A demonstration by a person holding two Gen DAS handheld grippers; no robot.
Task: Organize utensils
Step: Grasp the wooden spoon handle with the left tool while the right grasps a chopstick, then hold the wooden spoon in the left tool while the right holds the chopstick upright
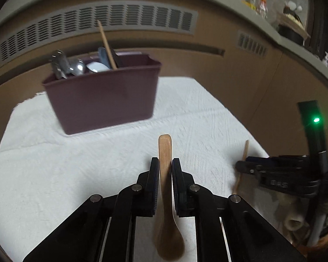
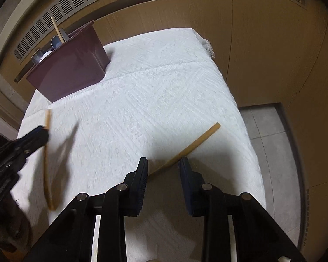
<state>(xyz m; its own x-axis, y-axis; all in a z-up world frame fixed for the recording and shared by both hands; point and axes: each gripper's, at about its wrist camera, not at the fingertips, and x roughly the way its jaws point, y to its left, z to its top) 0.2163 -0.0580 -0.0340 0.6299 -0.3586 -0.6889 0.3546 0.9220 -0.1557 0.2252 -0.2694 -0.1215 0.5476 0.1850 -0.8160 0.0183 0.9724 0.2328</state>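
My left gripper point(image 1: 165, 163) is shut on a wooden spoon point(image 1: 165, 152), handle pointing forward, bowl hanging back under the jaws, held above the white cloth. It also shows in the right wrist view point(image 2: 46, 131), blurred. A maroon utensil bin point(image 1: 102, 93) stands ahead on the cloth, holding metal spoons point(image 1: 76, 67) and a wooden stick point(image 1: 107, 45); the bin shows in the right wrist view point(image 2: 70, 69) too. My right gripper point(image 2: 163, 163) is open, its jaws either side of a wooden stick point(image 2: 196, 142) lying on the cloth; it shows in the left wrist view point(image 1: 240, 166).
The white textured cloth point(image 2: 153, 87) covers a small table against a wooden wall panel with vent grilles point(image 1: 98, 24). Tiled floor point(image 2: 271, 144) lies past the table's right edge. A shelf with small objects point(image 1: 290, 19) runs at upper right.
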